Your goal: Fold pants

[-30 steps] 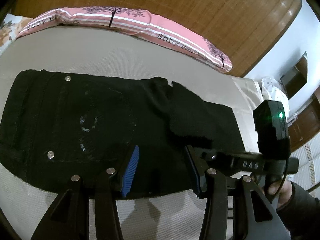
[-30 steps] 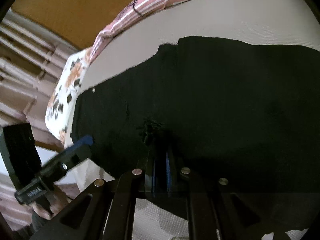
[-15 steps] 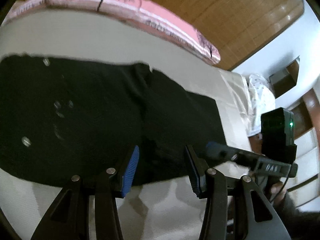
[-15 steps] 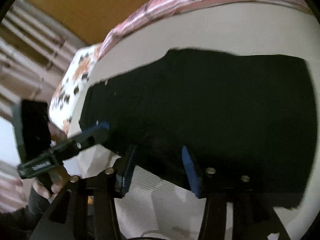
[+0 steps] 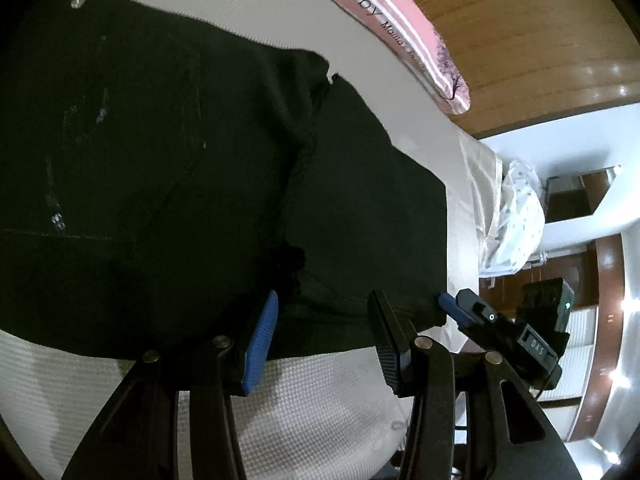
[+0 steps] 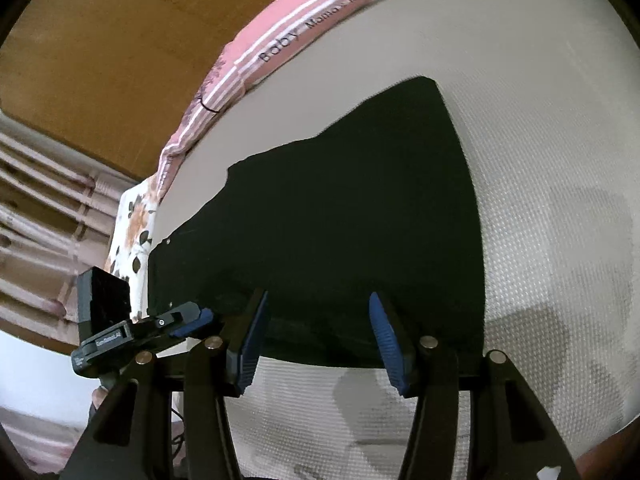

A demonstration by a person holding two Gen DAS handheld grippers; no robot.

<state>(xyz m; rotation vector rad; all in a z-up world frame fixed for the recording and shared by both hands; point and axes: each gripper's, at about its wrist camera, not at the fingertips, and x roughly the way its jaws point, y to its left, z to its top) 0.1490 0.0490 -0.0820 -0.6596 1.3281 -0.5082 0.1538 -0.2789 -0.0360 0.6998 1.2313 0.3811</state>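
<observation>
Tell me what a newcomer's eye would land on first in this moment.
The black pants, spread flat over the pale textured bedcover, fill most of both views. Next comes the pink striped pillow along the bed's far edge, against the wooden headboard. Both the left gripper and right gripper stand open over the pants' near hem.

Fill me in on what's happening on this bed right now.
A person is folding black pants laid flat on a white bedspread, with a two-finger gripper in each hand. The right gripper has just opened, and its jaws now stand apart over the near edge of the cloth. The left gripper is open too, at the same edge, gripping nothing. A pink pillow lies along the far side of the bed.
</observation>
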